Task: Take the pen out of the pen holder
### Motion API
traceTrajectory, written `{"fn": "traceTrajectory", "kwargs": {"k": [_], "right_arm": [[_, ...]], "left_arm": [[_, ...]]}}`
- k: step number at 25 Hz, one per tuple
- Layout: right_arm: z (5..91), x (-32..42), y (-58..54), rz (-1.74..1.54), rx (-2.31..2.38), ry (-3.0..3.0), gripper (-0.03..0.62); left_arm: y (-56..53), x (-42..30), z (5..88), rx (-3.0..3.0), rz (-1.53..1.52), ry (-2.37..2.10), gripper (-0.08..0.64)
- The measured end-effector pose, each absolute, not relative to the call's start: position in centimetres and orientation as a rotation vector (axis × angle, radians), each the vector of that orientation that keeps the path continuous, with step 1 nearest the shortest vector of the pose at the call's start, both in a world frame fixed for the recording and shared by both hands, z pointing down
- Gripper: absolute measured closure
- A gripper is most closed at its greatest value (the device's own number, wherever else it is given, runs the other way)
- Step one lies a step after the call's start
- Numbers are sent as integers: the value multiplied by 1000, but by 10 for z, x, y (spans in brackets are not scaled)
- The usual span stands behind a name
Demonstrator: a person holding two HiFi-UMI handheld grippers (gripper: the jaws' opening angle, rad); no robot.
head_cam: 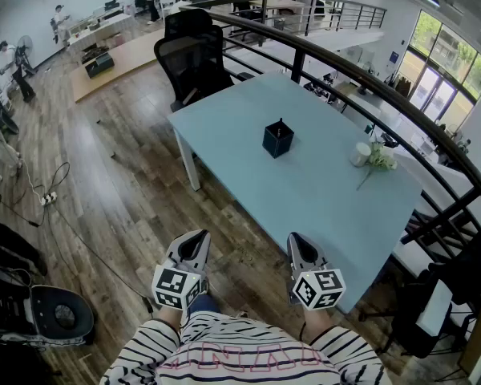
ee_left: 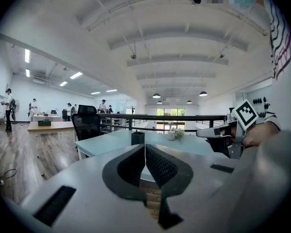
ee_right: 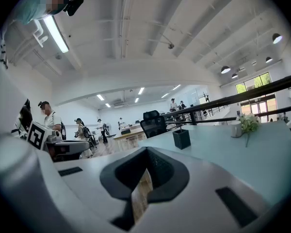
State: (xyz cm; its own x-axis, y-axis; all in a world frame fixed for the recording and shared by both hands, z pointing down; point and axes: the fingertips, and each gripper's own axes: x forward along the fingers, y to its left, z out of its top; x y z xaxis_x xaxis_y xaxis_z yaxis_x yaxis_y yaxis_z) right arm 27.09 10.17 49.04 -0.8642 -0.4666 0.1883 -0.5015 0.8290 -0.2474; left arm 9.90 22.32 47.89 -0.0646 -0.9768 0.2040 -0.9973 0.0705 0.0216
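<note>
A black square pen holder (head_cam: 277,139) stands near the middle of the light blue table (head_cam: 321,199); a thin dark pen tip (head_cam: 280,123) just shows above its rim. Both grippers hang at the table's near edge, well short of the holder. My left gripper (head_cam: 199,239) is over the floor beside the table and is shut with nothing in it. My right gripper (head_cam: 297,241) is over the table's near edge, also shut and empty. In the left gripper view the holder (ee_left: 137,138) sits just above the closed jaws (ee_left: 145,148). In the right gripper view the holder (ee_right: 181,139) lies ahead, right of the gripper (ee_right: 146,153).
A white cup (head_cam: 361,154) and a sprig of flowers (head_cam: 381,159) lie at the table's right side. A black office chair (head_cam: 192,54) stands at the far end. A dark railing (head_cam: 369,87) runs behind the table. Cables and a power strip (head_cam: 46,199) lie on the wooden floor.
</note>
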Motion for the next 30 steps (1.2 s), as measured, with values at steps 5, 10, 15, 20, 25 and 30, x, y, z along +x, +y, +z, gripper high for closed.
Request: {"fn": "traceTrajectory", "kwargs": {"k": [5,10,15,20,25,30], "right_arm": [[485,238,80,457,807,-2922,565],[486,207,59,490,917,-2894,561],[483,167,44,520,1041,-2854,428],[483,127,34,546,1142,-2808,428],[486,95,26,583,1275,-2769,428],[492,73,31,605,1383,-2728,428]], "left_arm": [[200,64,480,2056,173,-2152,531],[177,27,485,2108,165,-2073,529],[156,-25,481,2154,165,-2011,510],[135,-71,483,2215,183,-1912,437],[121,-113,490,2279,223,-1817,433],[114,-145,493,2332,241,-1748,433]]}}
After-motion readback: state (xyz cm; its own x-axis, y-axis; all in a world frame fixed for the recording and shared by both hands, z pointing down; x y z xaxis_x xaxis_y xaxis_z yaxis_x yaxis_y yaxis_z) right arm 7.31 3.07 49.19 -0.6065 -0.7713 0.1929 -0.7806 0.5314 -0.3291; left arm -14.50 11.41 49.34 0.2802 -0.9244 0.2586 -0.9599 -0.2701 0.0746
